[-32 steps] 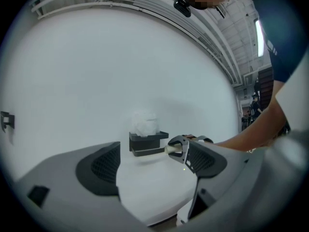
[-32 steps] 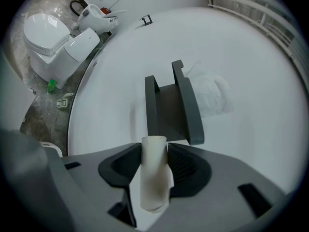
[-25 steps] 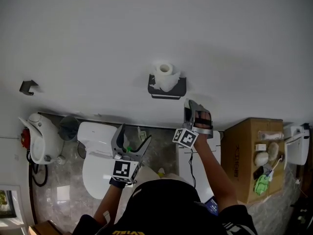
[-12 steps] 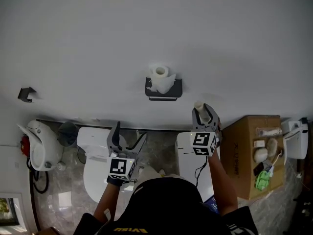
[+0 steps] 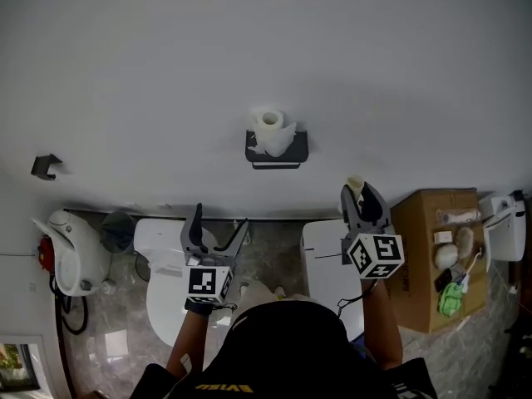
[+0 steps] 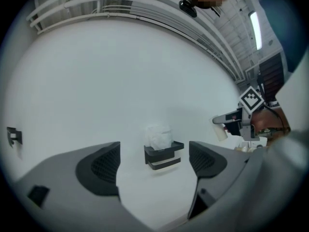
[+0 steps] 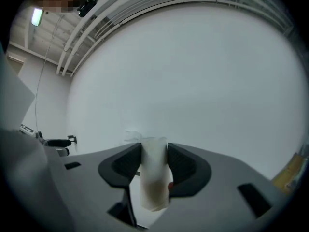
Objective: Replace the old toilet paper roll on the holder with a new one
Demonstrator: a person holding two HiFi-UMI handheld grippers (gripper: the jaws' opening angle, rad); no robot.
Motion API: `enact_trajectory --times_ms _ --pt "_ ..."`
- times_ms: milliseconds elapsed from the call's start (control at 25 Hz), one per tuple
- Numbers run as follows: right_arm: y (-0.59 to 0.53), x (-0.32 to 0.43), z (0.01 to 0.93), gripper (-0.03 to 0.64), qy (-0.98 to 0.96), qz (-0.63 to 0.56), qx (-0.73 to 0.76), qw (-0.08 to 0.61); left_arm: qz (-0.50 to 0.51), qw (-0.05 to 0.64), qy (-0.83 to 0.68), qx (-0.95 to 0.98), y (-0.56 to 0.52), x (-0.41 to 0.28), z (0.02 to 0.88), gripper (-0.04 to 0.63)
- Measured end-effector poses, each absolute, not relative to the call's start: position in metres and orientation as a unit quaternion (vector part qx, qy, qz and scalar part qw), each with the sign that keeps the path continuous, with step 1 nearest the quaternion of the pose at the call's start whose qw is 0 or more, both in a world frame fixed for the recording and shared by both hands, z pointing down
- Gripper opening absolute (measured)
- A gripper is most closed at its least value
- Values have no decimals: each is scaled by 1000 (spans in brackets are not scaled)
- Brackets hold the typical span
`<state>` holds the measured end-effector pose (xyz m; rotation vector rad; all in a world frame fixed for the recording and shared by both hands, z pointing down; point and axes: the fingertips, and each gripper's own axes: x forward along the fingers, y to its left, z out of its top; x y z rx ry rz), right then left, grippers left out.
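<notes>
Cardboard core (image 5: 356,184) now farther right of holder (image 5: 297,150)

Cardboard box (image 5: 418,293) (small items on top) stands well right of toilet (image 5: 162,283)

A grey marbled tile floor (image 5: 274,256) runs along the foot of a white wall. Standing on it, from left to right: a white rounded appliance (image 5: 71,252), a small grey bin (image 5: 119,223), a white toilet (image 5: 162,264), a white boxy unit (image 5: 324,260) and an upright cardboard box (image 5: 420,264). Small white items and something green (image 5: 453,300) lie on the box top. Higher on the wall, a black holder (image 5: 277,155) carries a toilet paper roll (image 5: 272,131) standing on end.
</notes>
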<state>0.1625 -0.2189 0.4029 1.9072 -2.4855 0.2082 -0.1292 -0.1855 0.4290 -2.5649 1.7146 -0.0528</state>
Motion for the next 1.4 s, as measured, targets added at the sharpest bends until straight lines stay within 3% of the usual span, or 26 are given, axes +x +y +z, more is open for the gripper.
enact_trajectory --times_ms 400,720,1400 --pt "-207 161 407 170 -792 70 606 9 5 15 552 -834 -197 -130 422 456" --pt "-207 155 410 170 -797 77 598 11 27 25 521 -852 -246 -86 412 456" --pt "-200 168 411 170 -793 89 602 14 -14 11 504 -864 -369 -31 425 456"
